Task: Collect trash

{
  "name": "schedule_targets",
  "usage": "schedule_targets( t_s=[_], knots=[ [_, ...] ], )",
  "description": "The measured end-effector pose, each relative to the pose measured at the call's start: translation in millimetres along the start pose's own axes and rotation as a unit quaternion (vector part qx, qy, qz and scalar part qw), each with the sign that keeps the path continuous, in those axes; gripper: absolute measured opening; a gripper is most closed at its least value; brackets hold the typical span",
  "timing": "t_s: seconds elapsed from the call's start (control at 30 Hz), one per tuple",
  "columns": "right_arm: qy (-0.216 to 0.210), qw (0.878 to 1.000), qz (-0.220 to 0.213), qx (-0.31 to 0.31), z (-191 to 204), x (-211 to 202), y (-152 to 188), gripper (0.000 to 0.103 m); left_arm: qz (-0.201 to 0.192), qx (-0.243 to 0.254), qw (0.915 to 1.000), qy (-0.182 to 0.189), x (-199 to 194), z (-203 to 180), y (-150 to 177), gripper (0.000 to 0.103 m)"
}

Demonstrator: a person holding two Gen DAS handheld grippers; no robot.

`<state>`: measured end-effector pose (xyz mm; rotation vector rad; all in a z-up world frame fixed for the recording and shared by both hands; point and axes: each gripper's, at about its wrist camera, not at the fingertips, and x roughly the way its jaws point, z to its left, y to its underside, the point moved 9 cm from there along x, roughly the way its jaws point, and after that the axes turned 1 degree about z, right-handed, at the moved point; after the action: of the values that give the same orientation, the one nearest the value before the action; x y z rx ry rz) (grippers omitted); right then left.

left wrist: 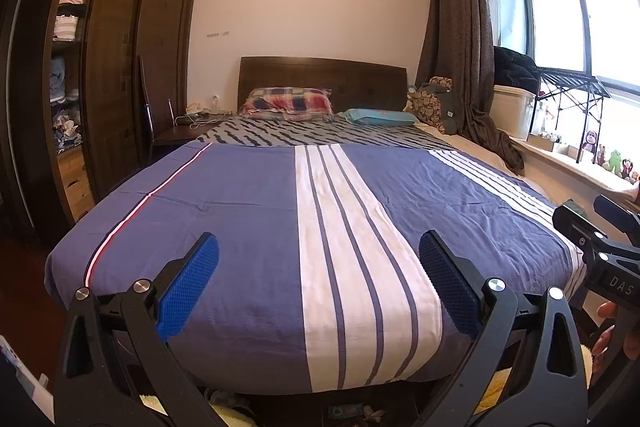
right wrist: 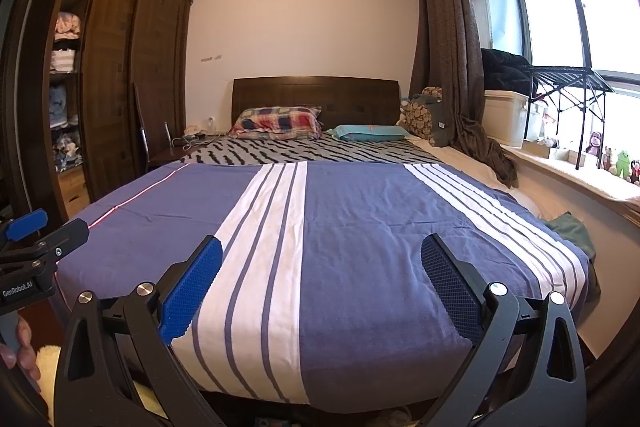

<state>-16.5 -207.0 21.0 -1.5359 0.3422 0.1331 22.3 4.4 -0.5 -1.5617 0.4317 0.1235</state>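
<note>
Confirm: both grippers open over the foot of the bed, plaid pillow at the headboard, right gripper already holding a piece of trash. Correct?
Not quite. The right gripper holds nothing: the right wrist view shows only the striped blue bedspread between its open fingers. The rest stands: the left gripper is open too, and the plaid pillow lies at the headboard.

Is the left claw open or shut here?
Open. The left claw has its blue pads spread wide apart over the bedspread, with nothing between them.
</note>
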Motion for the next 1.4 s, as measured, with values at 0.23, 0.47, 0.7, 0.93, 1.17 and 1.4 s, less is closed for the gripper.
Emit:
schedule_targets(
  t_s=[0.23, 0.47, 0.7, 0.93, 1.17, 1.4],
  knots=[
    [-0.001, 1.000, 0.000, 0.000, 2, -1, 0, 0.100, 0.000, 0.001, 1.0000, 0.002, -1, -1, -1, 0.095],
    [-0.001, 1.000, 0.001, 0.000, 3, 0, -1, 0.100, -0.002, -0.002, 1.0000, 0.002, -3, -1, -3, 0.095],
    [-0.004, 1.000, 0.001, -0.001, 3, 0, -1, 0.100, -0.006, -0.002, 1.0000, 0.001, -5, -3, -5, 0.095],
    [-0.009, 1.000, 0.002, -0.004, 6, 1, -1, 0.100, -0.009, 0.000, 1.0000, -0.002, -8, -5, -6, 0.095],
    [-0.012, 1.000, -0.001, -0.003, 7, -1, -4, 0.100, -0.014, -0.001, 0.9999, -0.003, -12, -3, -8, 0.095],
    [-0.015, 1.000, -0.006, -0.007, 9, -5, -5, 0.100, -0.020, -0.002, 0.9998, -0.003, -18, -3, -10, 0.095]
  ],
)
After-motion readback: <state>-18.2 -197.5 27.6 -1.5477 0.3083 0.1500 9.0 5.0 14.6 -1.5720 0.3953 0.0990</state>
